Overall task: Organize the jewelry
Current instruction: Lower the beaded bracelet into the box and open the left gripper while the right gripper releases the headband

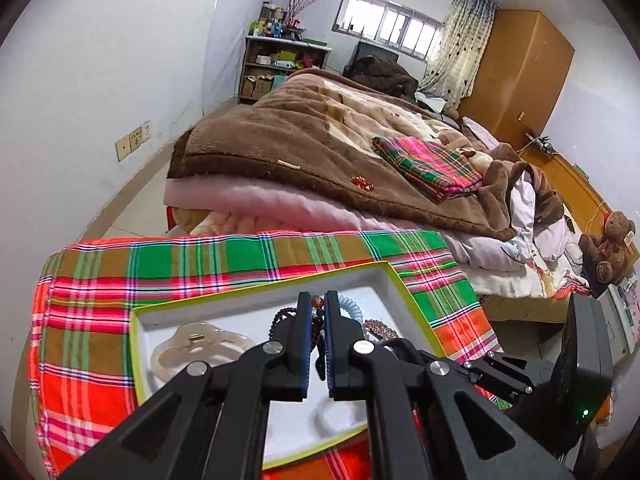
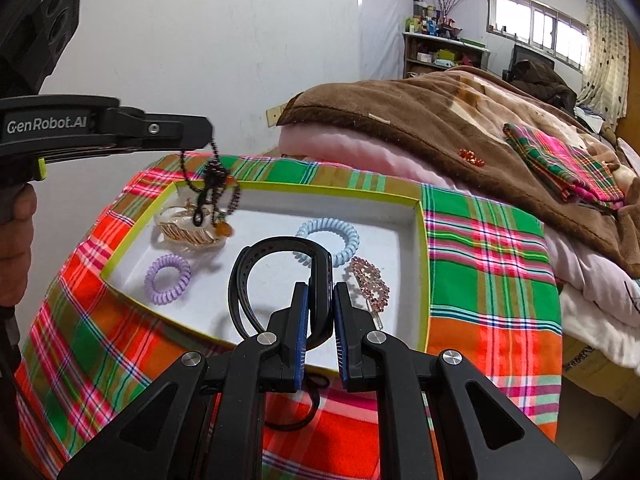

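Observation:
A white box with a yellow-green rim (image 2: 320,194) lies on a plaid cloth. My left gripper (image 1: 318,300) is shut on a dark bead string with orange beads (image 2: 212,188). The string dangles over the box's far left corner, above an amber hair claw (image 2: 188,232). My right gripper (image 2: 320,292) is shut on a black looped wristband (image 2: 276,252) and holds it over the near side of the box. In the box lie a purple coil hair tie (image 2: 168,280), a blue coil hair tie (image 2: 332,240) and a pink rhinestone clip (image 2: 370,280).
The plaid cloth (image 2: 492,240) covers the surface under the box. Behind it is a bed with a brown blanket (image 2: 400,120), a folded plaid cloth (image 2: 560,164) and a small orange ornament (image 2: 472,157). A person's hand (image 2: 16,216) holds the left gripper. A teddy bear (image 1: 608,244) sits at the right.

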A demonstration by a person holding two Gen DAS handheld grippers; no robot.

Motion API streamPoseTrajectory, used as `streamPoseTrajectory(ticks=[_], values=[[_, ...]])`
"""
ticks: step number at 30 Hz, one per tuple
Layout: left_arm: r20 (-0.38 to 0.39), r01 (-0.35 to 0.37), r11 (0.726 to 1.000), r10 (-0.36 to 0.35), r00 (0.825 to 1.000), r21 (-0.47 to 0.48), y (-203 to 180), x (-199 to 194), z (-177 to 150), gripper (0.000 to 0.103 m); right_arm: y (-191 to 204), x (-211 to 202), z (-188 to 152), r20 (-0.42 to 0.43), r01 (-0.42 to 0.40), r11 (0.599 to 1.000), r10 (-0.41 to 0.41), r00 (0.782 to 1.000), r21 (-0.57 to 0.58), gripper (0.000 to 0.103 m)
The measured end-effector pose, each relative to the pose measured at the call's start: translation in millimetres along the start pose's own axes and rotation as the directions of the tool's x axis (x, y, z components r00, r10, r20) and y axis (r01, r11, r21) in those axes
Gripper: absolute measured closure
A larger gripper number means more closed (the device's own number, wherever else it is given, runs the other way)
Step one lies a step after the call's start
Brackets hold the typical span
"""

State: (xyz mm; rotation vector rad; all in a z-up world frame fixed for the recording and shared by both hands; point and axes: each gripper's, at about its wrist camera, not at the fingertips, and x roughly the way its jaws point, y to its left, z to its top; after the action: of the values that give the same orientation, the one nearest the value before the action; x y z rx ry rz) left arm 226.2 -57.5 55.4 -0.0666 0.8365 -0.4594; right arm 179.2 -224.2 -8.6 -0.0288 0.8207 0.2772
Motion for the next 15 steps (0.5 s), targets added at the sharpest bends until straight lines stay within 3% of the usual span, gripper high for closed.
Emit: streamPoseTrajectory(ticks=[15], values=[[-0.058, 0.029, 0.999, -0.027, 0.998, 0.024, -5, 42, 8, 0.097, -2, 27, 0, -0.059, -0.004, 1.0, 0.003, 0.998, -0.016, 0.09]])
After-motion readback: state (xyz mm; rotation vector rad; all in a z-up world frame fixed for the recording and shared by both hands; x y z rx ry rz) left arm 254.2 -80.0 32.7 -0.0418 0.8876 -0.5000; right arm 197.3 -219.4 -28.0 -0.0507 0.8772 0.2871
